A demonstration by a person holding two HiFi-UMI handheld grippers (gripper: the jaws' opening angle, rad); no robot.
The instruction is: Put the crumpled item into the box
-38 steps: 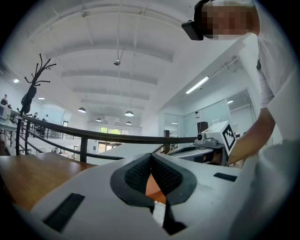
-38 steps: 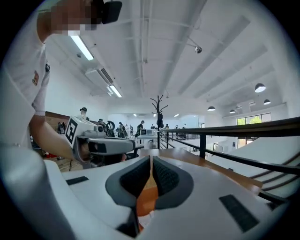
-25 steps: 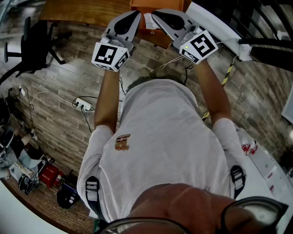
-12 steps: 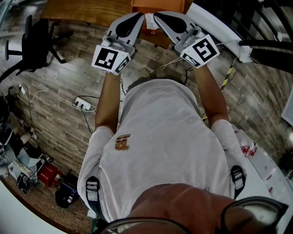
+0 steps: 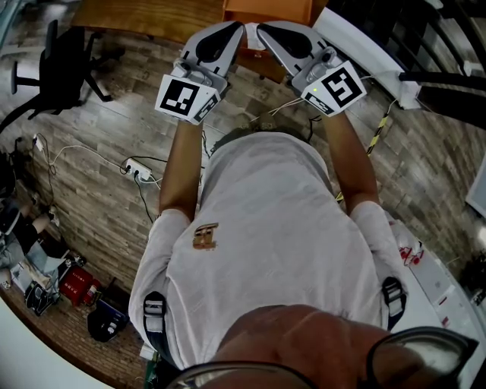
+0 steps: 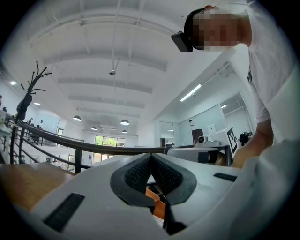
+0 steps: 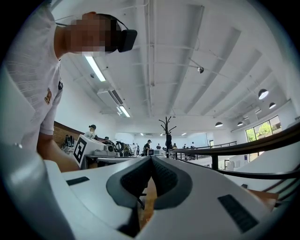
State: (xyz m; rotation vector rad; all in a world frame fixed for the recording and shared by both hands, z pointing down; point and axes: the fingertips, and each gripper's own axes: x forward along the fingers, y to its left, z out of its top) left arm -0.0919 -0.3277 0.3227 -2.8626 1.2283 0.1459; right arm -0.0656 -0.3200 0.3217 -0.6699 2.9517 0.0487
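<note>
**Head view.**
- Person in a white T-shirt, seen from above. The small brown-red chest emblem is too small to read.
- Left gripper and right gripper are raised side by side, noses angled toward each other and nearly touching.
- Each gripper carries a marker cube with a black-and-white square pattern and no lettering: left cube, right cube.
- Crumpled item: a small white piece between the two noses, at the near edge of the orange box. Whether it touches either gripper cannot be told.
- Wooden table, upper left.
- Office chair, on the plank floor.
- White power strip, with its cords.
- Yellow-and-black striped cable.

**Left gripper view.**
- Left gripper: the ribbed black pads meet at the tips, jaws together, nothing pinched between them.
- Orange box: a slice shows through the gap lower down.
- Right gripper: lies just beyond, its patterned cube facing the camera.
- Dark railing, ceiling lamps, and the person's white sleeve at right.

**Right gripper view.**
- Right gripper: pads pressed tip to tip, closed and empty.
- An orange-brown surface shows below the pads.
- Left gripper sits at left, its cube pattern visible.
- Black coat stand, strip lights and distant people behind.
</note>
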